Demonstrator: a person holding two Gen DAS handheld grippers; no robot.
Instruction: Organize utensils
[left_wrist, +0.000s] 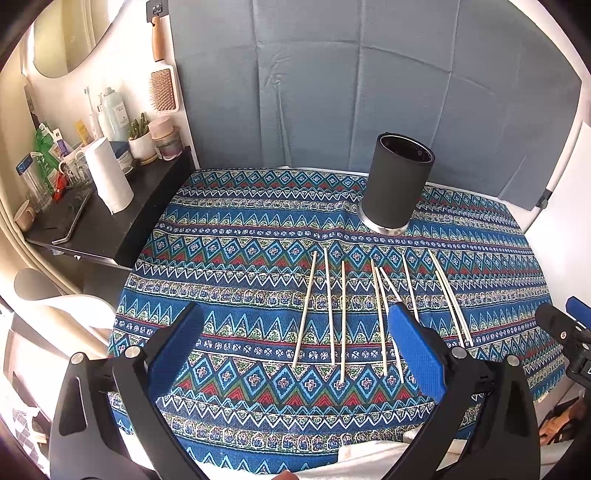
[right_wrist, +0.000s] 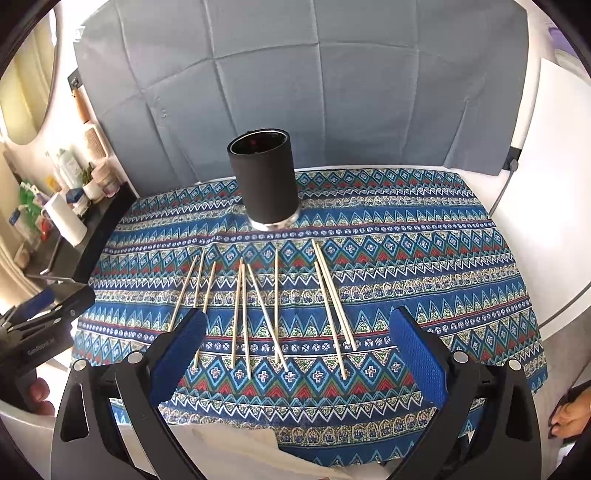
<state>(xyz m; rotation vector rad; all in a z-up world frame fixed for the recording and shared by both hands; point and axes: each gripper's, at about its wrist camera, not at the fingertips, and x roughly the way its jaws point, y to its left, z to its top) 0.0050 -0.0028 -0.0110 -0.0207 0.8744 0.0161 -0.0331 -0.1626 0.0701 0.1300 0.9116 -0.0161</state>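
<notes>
Progress: basically at the start, nothing sorted yet as far as I can tell.
Chopsticks (right_wrist: 258, 314): I count about 9 or 10, all lying loose in a rough row on the patterned cloth (right_wrist: 424, 258) over the tabletop, in front of the holder.
Holder (right_wrist: 264, 177): black cylinder, upright at the back of the cloth, looks empty from what shows inside.
Left tool (left_wrist: 295, 350): fingers spread apart, holding nothing, above the left sticks.
Right tool (right_wrist: 297, 350): same deal, spread wide, empty.
Left to do: every stick needs to go in the holder, I'd guess.

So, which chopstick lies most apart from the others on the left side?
The leftmost chopstick: it leans away from its neighbours, its far tip tilted right, left of the open left gripper's centre.
</notes>
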